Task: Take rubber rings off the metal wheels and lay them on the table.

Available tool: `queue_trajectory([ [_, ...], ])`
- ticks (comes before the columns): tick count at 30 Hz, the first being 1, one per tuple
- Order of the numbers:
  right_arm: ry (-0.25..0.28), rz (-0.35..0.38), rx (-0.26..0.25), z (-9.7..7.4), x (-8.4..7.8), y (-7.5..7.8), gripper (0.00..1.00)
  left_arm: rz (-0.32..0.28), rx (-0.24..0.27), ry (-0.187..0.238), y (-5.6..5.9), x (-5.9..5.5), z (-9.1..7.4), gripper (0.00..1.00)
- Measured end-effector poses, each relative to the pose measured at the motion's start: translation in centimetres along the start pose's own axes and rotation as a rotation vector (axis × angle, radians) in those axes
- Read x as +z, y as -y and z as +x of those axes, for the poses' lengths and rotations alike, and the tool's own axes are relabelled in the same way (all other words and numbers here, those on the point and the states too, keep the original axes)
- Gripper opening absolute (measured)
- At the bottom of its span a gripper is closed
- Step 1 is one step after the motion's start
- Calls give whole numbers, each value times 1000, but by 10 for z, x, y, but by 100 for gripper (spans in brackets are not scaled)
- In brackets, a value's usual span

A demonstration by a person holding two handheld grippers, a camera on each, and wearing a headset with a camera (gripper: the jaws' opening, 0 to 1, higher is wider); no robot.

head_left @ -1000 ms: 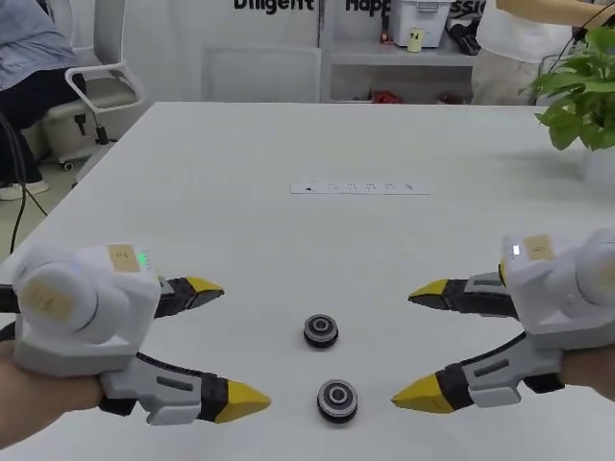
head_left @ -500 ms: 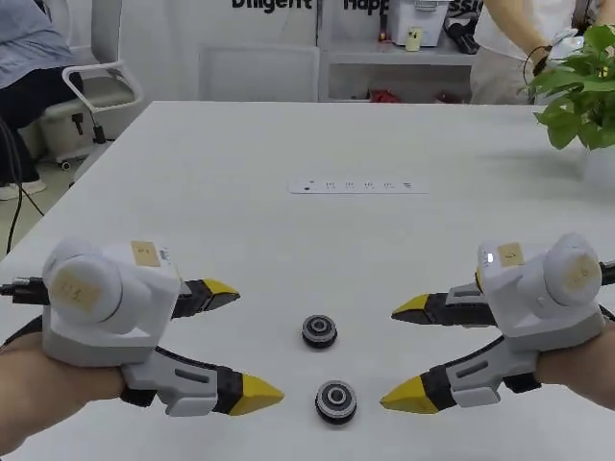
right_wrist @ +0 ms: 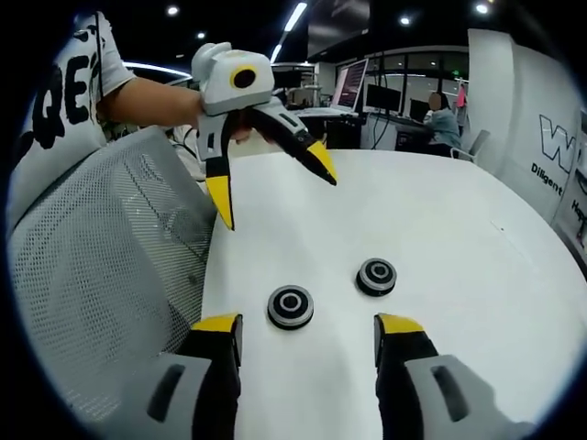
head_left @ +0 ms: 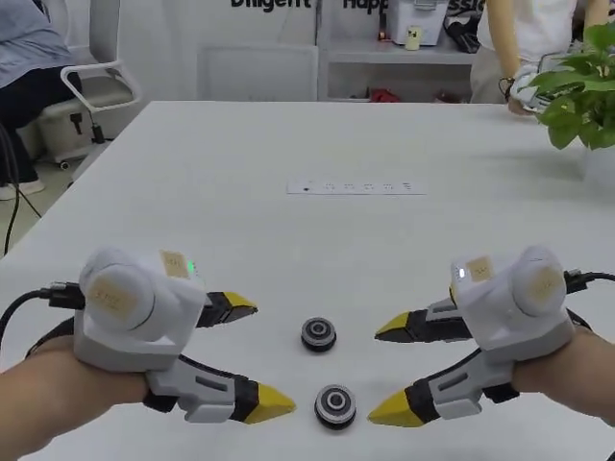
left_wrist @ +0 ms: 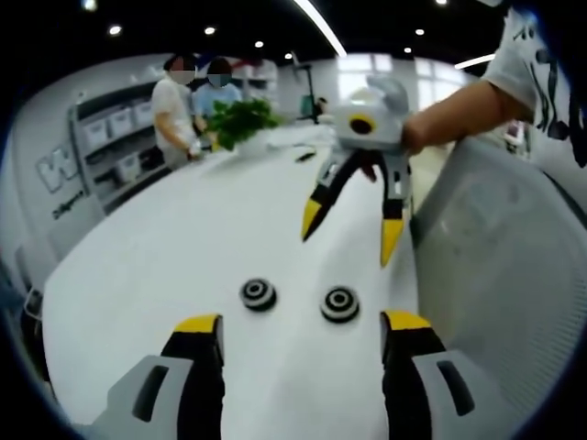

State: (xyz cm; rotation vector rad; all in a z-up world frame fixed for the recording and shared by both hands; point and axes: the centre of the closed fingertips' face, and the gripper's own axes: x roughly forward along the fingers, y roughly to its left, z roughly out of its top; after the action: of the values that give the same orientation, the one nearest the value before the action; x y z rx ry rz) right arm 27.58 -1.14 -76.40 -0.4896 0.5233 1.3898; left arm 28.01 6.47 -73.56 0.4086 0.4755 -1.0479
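Looking down over a wide, pale grey table (head_left: 240, 192) stretching from the bottom edge almost to the top of the head view. Finding the left gripper (head_left: 261, 355) at lower left: white body, black fingers, yellow tips, jaws spread wide apart and clamped on nothing. Finding the right gripper (head_left: 382, 372) at lower right, a mirror of the first, jaws likewise wide apart and empty, tips aimed toward the middle of the frame. Passing a leafy green plant (head_left: 577, 86) at the upper right edge and a flat white power strip (head_left: 357, 187) just above centre.

Lying in the lower middle, between the two sets of yellow tips: a far wheel (head_left: 319, 334) and, just below it and slightly right, a near wheel (head_left: 335, 404) close to the bottom edge. Apart from each other, touched by neither gripper. Small, round and squat, both flat on the table with the axle hole facing straight up, so no long axis across the tabletop. Ringed by a black rubber ring (right_wrist: 271, 308) around the outside of each, with silvery metal inside that and a dark hole at the centre, read as concentric bands in both gripper views. Sitting side by side just above the open fingertips in the left gripper view and the right gripper view alike.
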Motion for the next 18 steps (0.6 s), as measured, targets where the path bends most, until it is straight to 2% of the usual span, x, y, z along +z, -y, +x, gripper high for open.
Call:
queue_trajectory([
  [18, -48, -11, 47, 15, -10, -1, 46, 38, -59, -37, 9, -2, 24, 61],
])
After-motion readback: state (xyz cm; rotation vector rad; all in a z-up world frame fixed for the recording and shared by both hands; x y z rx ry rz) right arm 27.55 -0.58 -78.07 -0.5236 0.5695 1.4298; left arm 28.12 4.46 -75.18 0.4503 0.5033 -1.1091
